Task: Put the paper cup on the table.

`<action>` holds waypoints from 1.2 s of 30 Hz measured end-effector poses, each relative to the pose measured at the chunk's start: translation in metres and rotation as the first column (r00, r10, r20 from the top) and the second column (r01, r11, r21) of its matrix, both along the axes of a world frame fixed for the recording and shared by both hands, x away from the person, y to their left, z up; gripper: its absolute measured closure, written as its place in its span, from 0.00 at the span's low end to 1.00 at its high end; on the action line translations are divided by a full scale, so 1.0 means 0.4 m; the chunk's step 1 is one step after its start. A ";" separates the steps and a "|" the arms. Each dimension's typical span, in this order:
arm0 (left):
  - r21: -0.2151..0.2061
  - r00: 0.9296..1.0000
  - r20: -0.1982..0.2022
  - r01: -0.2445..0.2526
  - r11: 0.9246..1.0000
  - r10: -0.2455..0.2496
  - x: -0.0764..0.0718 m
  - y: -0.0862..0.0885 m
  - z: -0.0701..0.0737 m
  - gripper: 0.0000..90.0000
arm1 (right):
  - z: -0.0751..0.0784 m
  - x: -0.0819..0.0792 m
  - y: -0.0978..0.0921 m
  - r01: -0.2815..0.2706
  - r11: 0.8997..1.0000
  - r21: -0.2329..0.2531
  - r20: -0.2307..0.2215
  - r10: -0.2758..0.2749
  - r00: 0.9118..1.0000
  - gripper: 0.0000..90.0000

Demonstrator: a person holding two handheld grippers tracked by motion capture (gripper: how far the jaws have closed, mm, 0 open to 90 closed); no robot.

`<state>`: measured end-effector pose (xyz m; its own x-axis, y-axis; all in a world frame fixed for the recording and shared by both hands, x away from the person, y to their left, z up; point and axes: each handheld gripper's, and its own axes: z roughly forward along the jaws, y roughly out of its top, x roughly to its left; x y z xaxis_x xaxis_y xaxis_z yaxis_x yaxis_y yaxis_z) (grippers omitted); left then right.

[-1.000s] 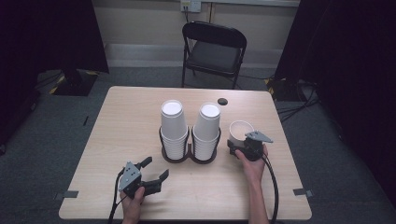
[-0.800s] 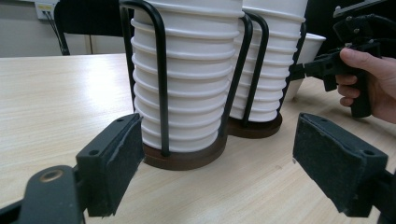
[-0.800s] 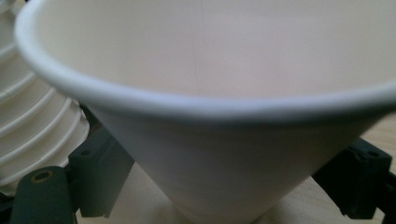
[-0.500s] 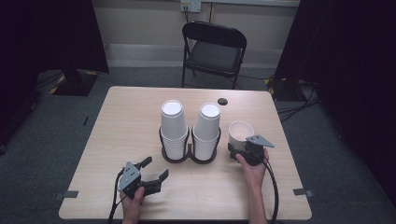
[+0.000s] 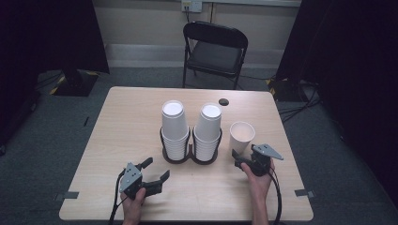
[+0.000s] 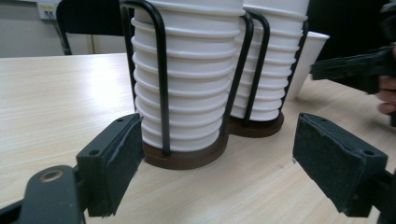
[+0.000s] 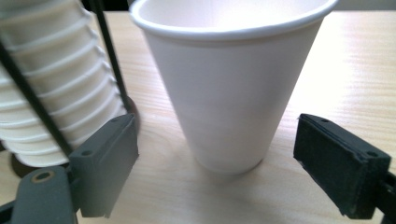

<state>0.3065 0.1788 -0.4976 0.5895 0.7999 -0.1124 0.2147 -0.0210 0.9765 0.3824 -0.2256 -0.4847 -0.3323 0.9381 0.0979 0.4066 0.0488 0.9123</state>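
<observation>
Here the right gripper, jaws wide and empty, faces the upright paper cup: likely light, crushable; grip mid-wall gently. Left gripper open, empty.

There is 1 table made of light wood. On it stands 1 black wire holder with 2 round rings. Each ring holds 1 stack of white paper cups, so there are 2 stacks: the left stack and the right stack. The cups in each stack sit too tight to count. 1 single white cup stands alone on the table. 1 small dark round thing lies near the far edge. Behind the table stands 1 black folding chair. There are 2 grippers, the left gripper and the right gripper, and each has 2 black jaws.
</observation>
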 end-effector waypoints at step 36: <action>0.025 0.998 0.012 -0.057 0.998 0.057 -0.014 -0.008 0.001 0.19 | -0.026 -0.175 0.144 -0.199 0.978 0.056 0.162 0.188 0.969 0.17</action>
<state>0.3010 0.1757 -0.4973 0.5439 0.8348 -0.0852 0.2052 -0.0338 0.9781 0.3125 -0.1680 -0.4951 -0.5234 0.8467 0.0951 0.2488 0.0451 0.9675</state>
